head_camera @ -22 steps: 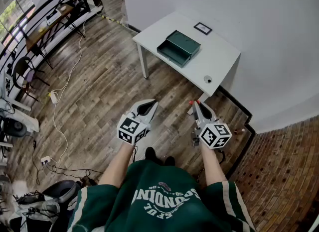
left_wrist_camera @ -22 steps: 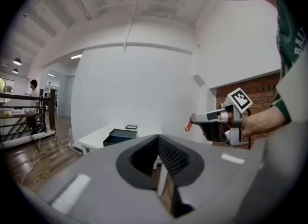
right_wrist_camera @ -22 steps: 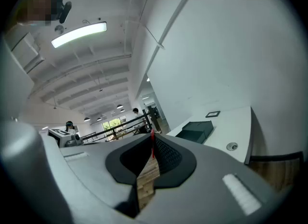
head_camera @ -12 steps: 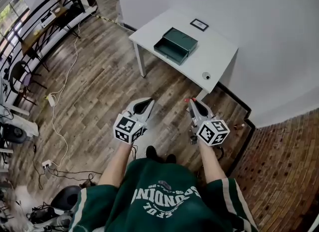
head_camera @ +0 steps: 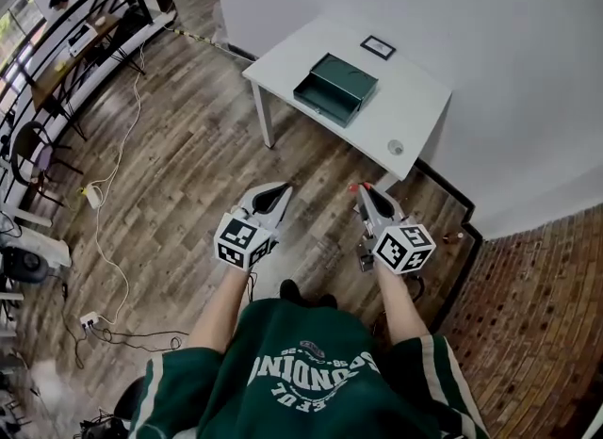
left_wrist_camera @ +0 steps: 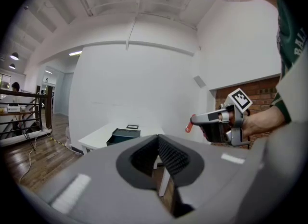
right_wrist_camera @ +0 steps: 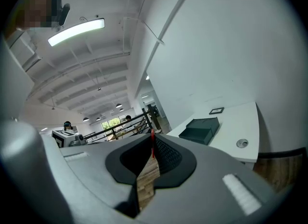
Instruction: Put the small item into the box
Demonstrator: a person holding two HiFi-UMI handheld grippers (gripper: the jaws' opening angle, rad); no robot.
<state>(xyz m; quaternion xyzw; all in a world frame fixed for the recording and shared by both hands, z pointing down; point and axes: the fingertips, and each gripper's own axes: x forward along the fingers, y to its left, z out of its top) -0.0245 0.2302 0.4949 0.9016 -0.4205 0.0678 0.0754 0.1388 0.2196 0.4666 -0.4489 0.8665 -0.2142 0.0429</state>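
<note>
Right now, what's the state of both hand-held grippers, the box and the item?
left hand-held gripper: shut, nothing between its jaws
right hand-held gripper: shut on the small red item
small red item: held at the jaw tips, not yet in the box
green box: open, on the white table, apart from both grippers

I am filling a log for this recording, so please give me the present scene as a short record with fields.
Place: white table beside a white wall, wooden floor
Box: dark green box on the table, its drawer pulled out
Also on table: small black frame; round hole
Left claw: shut, empty
Right claw: shut on small red item
Position: both claws over the floor, short of the table
Task state: item not yet in the box
</note>
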